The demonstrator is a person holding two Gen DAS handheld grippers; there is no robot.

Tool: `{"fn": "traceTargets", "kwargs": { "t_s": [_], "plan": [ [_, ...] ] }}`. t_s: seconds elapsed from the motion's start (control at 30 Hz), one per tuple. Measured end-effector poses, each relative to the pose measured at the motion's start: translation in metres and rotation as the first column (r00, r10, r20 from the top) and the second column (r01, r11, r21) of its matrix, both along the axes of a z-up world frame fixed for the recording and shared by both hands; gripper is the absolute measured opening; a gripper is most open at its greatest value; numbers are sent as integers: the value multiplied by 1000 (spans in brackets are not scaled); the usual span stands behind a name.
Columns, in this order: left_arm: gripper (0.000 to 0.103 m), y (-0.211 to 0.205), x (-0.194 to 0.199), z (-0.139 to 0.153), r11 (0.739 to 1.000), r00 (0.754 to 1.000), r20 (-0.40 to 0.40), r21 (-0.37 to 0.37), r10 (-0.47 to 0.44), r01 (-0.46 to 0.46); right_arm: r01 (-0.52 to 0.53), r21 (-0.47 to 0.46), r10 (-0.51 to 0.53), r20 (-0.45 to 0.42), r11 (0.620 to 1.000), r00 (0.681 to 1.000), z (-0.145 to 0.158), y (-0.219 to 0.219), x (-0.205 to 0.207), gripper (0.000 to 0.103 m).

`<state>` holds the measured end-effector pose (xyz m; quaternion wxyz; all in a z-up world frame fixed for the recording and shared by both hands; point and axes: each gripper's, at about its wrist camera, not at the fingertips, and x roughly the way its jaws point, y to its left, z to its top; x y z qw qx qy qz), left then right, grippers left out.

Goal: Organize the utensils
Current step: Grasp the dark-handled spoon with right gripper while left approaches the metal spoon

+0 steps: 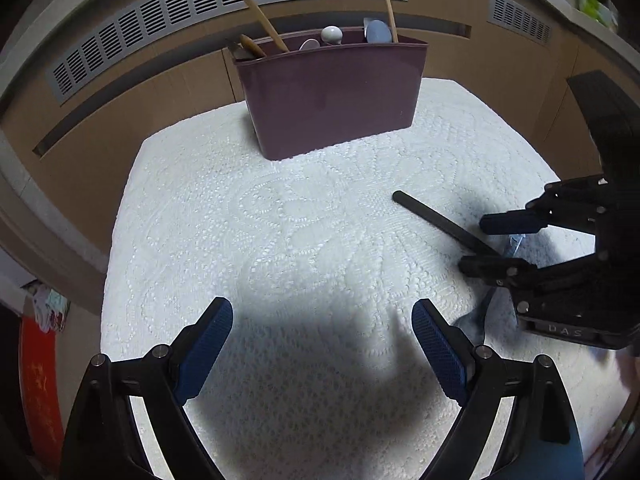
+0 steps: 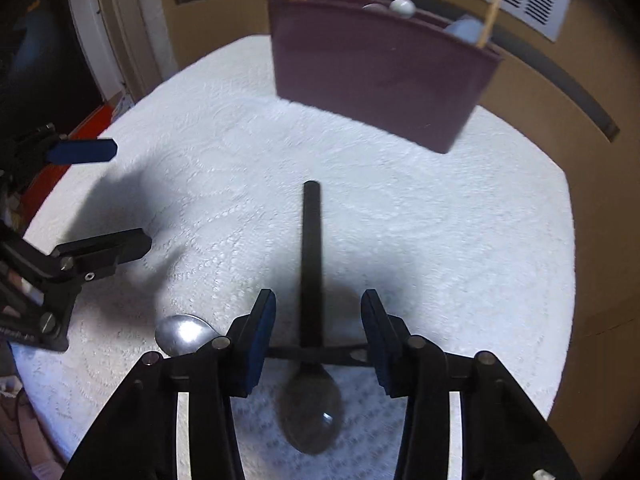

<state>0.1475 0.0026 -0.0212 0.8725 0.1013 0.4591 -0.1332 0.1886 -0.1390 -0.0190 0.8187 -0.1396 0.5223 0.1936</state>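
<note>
A black-handled spoon [image 2: 311,256] lies on the white lace tablecloth [image 2: 440,240], its dark bowl toward the right wrist camera. My right gripper [image 2: 318,334] straddles its handle; both blue pads stand clear of it, so the jaws are open around it. Under that spoon a second utensil lies crosswise, its shiny metal bowl [image 2: 182,334] at the left. In the left wrist view the same black handle [image 1: 436,218] runs between the right gripper [image 1: 496,246] fingers. My left gripper [image 1: 322,344] hangs open over bare cloth, holding nothing. A purple utensil holder [image 1: 332,88] stands at the far side.
The holder [image 2: 380,76] holds wooden sticks [image 1: 260,16], white ceramic spoons [image 1: 332,34] and other utensils. Behind the table is a brown wall with grey vent grilles [image 1: 224,0]. The left gripper [image 2: 80,200] shows at the left edge of the right wrist view.
</note>
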Motion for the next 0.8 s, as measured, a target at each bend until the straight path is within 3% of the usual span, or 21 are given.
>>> {"fn": "traceTargets", "kwargs": {
  "t_s": [0.03,0.1,0.13,0.5,0.6,0.7,0.8],
  "plan": [
    [91,-1,-2,0,1000,1000,-2,-3,-5,5,-1,0,1,3,1000,1000,-1,3,0,34],
    [91,-5,-1,-2,1000,1000,-10,-9,-22,22,5,13,-5,-11,1000,1000,0,4,0,12],
    [91,-7,-2,-2,1000,1000,-8,-7,-29,29,9,16,-9,-22,1000,1000,1,3,1,11],
    [94,-42,-12,2,990,991,22,57,-129,128,159,58,-161,31,986,986,24,-60,-7,11],
    [96,-56,-12,0,981,983,-12,61,-186,186,193,54,-195,38,980,980,24,-77,-9,11],
    [96,-70,-17,-2,956,955,-51,9,-292,293,217,53,-219,38,975,975,22,-90,-11,11],
    [96,-88,-24,-5,920,918,-69,15,-390,392,228,58,-230,29,972,973,21,-99,-16,11]
  ]
}}
